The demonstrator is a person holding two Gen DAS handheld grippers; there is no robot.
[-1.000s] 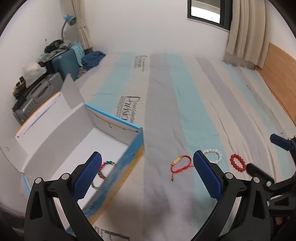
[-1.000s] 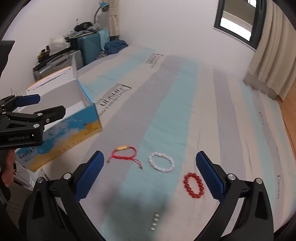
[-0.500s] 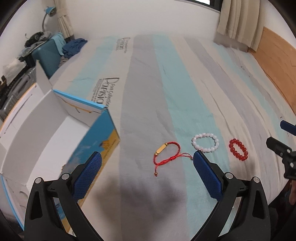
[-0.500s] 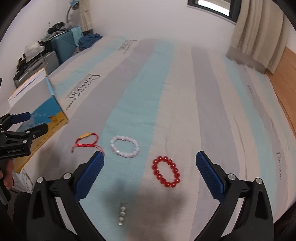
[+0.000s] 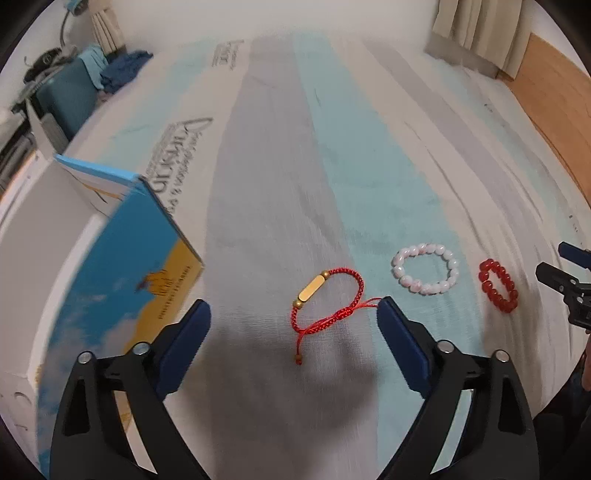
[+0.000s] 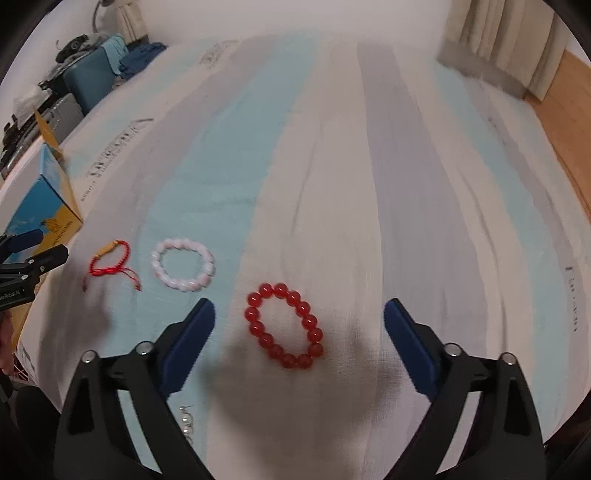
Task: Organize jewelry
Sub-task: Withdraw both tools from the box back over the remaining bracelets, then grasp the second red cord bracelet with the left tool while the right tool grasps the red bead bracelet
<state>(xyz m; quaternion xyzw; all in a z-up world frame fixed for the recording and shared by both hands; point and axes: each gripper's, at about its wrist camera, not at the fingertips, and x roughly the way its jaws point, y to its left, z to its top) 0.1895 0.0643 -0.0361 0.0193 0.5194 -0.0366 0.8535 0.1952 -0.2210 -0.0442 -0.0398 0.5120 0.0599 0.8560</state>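
Observation:
A red cord bracelet with a gold bar (image 5: 325, 299) lies on the striped bed sheet between the fingers of my open left gripper (image 5: 293, 319); it also shows in the right wrist view (image 6: 110, 262). A white bead bracelet (image 5: 426, 268) (image 6: 183, 264) lies to its right. A red bead bracelet (image 5: 498, 285) (image 6: 283, 325) lies between the fingers of my open right gripper (image 6: 299, 317). Both grippers hover just above the sheet and hold nothing. The open blue and yellow box (image 5: 110, 266) (image 6: 44, 199) stands at the left.
A small string of silver beads (image 6: 186, 424) lies by my right gripper's left finger. Suitcases and clothes (image 5: 74, 85) stand past the bed's far left. Curtains (image 5: 480, 33) and wood flooring (image 5: 550, 85) are at the far right.
Both grippers have moved down and forward towards the sheet. The left one has swung right from the box to the red cord bracelet; the right one has closed in on the red bead bracelet.

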